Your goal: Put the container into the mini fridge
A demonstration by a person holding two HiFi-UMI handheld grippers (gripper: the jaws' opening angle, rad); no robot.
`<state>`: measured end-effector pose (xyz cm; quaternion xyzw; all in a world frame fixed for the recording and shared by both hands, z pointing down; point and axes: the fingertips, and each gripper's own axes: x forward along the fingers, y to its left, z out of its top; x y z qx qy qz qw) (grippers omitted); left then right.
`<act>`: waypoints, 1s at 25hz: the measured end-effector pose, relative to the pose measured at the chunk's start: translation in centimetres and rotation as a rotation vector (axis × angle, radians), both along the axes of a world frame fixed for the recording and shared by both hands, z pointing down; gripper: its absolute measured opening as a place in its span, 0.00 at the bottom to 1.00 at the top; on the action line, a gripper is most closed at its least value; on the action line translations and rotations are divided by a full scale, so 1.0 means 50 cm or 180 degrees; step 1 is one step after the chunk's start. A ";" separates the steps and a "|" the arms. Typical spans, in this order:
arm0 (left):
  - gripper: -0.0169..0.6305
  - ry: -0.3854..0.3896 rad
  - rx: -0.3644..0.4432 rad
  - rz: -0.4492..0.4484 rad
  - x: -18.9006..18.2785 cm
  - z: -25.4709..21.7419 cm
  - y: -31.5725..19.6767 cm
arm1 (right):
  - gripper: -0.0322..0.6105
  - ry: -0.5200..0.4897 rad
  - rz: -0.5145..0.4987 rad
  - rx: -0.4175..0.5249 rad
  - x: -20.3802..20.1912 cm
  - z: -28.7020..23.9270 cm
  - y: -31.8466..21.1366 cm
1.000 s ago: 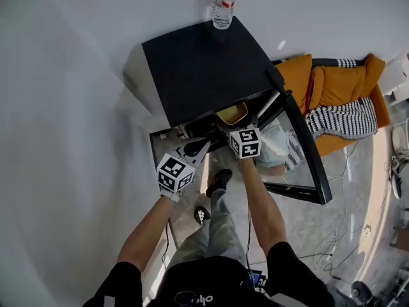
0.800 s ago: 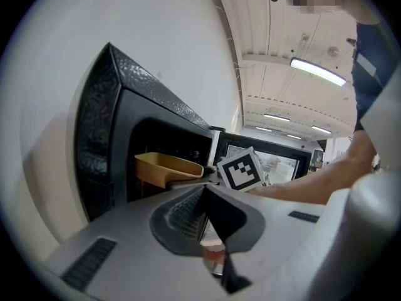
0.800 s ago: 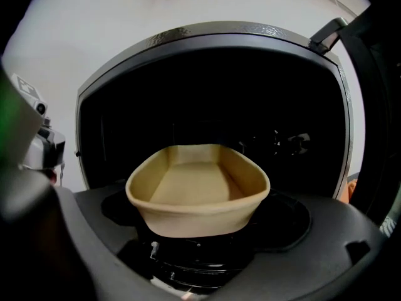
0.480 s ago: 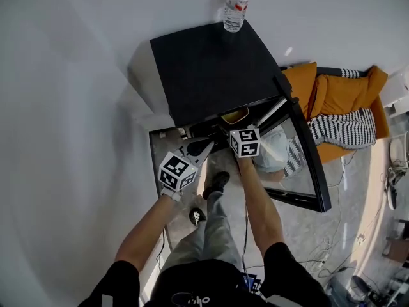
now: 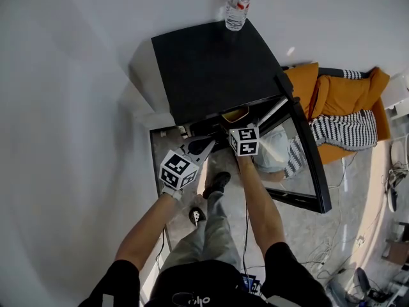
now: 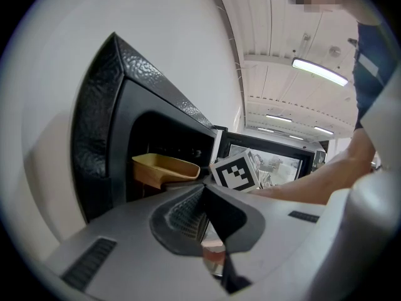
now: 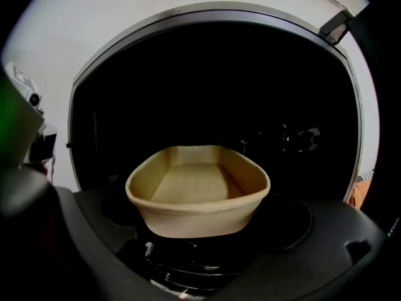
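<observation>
White wall, fridge open | right gripper pinching container at opening | left gripper pressed together, empty | I fear container clipping fridge, tipping loose.

Bottle on mini fridge, container at its opening, door at right

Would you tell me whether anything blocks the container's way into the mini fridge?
Nothing visible does. The door stands swung open, and the container, held by the right gripper, is at the opening of the mini fridge, with only dark interior behind it.
</observation>
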<state>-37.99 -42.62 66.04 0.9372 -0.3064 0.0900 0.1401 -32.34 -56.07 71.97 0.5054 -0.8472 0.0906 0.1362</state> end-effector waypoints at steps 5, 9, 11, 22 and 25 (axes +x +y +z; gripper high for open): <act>0.04 0.0012 0.0001 -0.0016 0.005 -0.001 -0.001 | 0.88 -0.0023 -0.0013 0.0016 -0.003 -0.001 -0.007; 0.04 0.0014 -0.0009 -0.0038 0.002 -0.002 0.001 | 0.88 -0.0008 0.0008 -0.0001 -0.002 -0.003 -0.008; 0.04 0.0012 -0.0012 -0.0049 -0.001 -0.002 0.004 | 0.88 0.0009 0.0057 0.0005 0.001 -0.006 -0.008; 0.04 0.0020 0.0003 -0.0105 -0.017 -0.016 0.013 | 0.92 -0.0095 0.0079 -0.0085 0.018 -0.006 0.042; 0.04 0.0060 0.0014 -0.0128 -0.021 -0.026 0.022 | 0.92 -0.0076 0.0054 -0.0155 0.026 -0.008 0.087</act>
